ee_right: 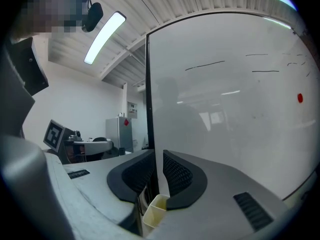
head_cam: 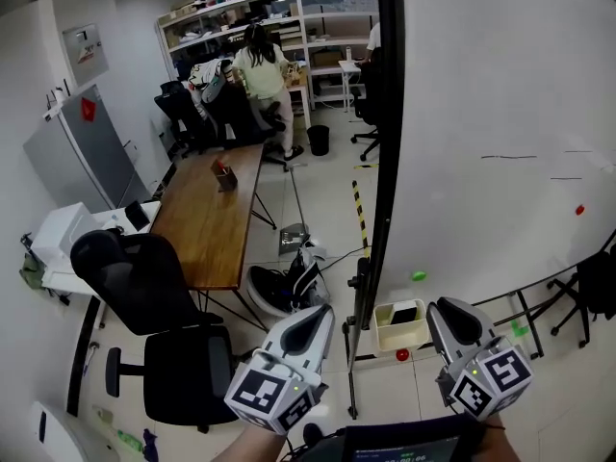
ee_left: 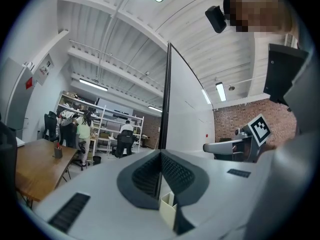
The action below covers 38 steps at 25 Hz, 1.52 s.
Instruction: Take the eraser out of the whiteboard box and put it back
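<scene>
A cream whiteboard box (head_cam: 390, 336) hangs low on the whiteboard (head_cam: 491, 114), with the black eraser (head_cam: 405, 314) lying inside it. My left gripper (head_cam: 310, 327) hovers just left of the box, its jaws together and holding nothing. My right gripper (head_cam: 456, 321) sits just right of the box with a narrow gap between its pads and nothing in it. In the left gripper view the box (ee_left: 167, 209) shows below the closed left gripper (ee_left: 160, 156). In the right gripper view the box (ee_right: 152, 211) lies under the parted right gripper (ee_right: 156, 156). The eraser is hidden in both gripper views.
A green magnet (head_cam: 419, 276) and a red magnet (head_cam: 402, 355) sit near the box. The board's black frame post (head_cam: 385, 162) runs down beside my left gripper. A wooden table (head_cam: 212, 215), black office chairs (head_cam: 144, 287) and a dark bag (head_cam: 284, 289) stand to the left.
</scene>
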{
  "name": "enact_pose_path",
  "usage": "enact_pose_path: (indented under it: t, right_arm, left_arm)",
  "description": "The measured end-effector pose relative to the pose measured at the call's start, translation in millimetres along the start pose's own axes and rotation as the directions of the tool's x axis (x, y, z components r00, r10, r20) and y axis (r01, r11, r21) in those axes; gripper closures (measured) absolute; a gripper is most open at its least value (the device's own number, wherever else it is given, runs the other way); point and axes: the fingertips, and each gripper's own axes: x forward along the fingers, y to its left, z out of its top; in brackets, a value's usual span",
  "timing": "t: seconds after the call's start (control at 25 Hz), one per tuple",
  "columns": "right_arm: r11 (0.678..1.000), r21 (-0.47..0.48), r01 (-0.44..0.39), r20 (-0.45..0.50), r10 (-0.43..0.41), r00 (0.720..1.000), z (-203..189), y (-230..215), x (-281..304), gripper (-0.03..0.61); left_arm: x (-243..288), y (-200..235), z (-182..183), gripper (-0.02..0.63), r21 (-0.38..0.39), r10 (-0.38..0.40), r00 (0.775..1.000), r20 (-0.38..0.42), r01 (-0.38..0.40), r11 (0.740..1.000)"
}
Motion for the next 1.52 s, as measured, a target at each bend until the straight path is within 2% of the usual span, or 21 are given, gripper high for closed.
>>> enact_pose_path:
  t: [0.4, 0.48, 0.56, 0.84, 0.92, 1.0, 1.2, 1.52]
  right_arm:
    - [0.999, 0.011, 0.053, -0.169, -0.051, 0.984, -79.7, -31.2, 38.3, 0.39]
    - [0.998, 0.013, 0.063, -0.207, -0.059, 0.977, -96.6, -37.9, 47.4, 0.39]
    - [0.997, 0.012, 0.071, -0.246, -0.066, 0.967, -113.4, -42.0, 55.6, 0.348]
    - [0.993, -0.009, 0.116, -0.362, -0.111, 0.925, -167.9, -56.9, 81.5, 0.325]
    - [0.992, -0.009, 0.127, -0.386, -0.121, 0.915, -176.5, -58.3, 86.8, 0.316]
    - [0.991, -0.01, 0.13, -0.405, -0.123, 0.906, -180.5, -57.2, 91.3, 0.291]
    - [0.987, -0.039, 0.157, -0.438, -0.158, 0.885, -190.5, -62.0, 94.6, 0.291]
    - [0.977, -0.111, 0.183, -0.471, -0.214, 0.855, -193.4, -65.4, 100.2, 0.297]
  left_arm:
    - [20.6, 28.3, -52.3, 0.583, -0.016, 0.058, 0.995, -0.086, -0.06, 0.998]
    - [25.2, 37.3, -68.8, 0.583, -0.019, 0.078, 0.991, -0.109, -0.081, 0.997]
    - [28.3, 45.9, -84.5, 0.583, -0.028, 0.095, 0.987, -0.132, -0.1, 0.995]
    - [40.2, 72.8, -135.0, 0.581, -0.032, 0.153, 0.964, -0.219, -0.164, 0.986]
    - [42.2, 76.8, -148.0, 0.581, -0.045, 0.154, 0.957, -0.247, -0.17, 0.984]
    - [42.5, 78.2, -156.8, 0.53, -0.062, 0.145, 0.951, -0.272, -0.168, 0.984]
    - [41.2, 70.7, -164.7, 0.531, -0.079, 0.122, 0.946, -0.302, -0.153, 0.985]
    - [43.5, 69.9, -162.1, 0.531, -0.072, 0.117, 0.947, -0.299, -0.145, 0.987]
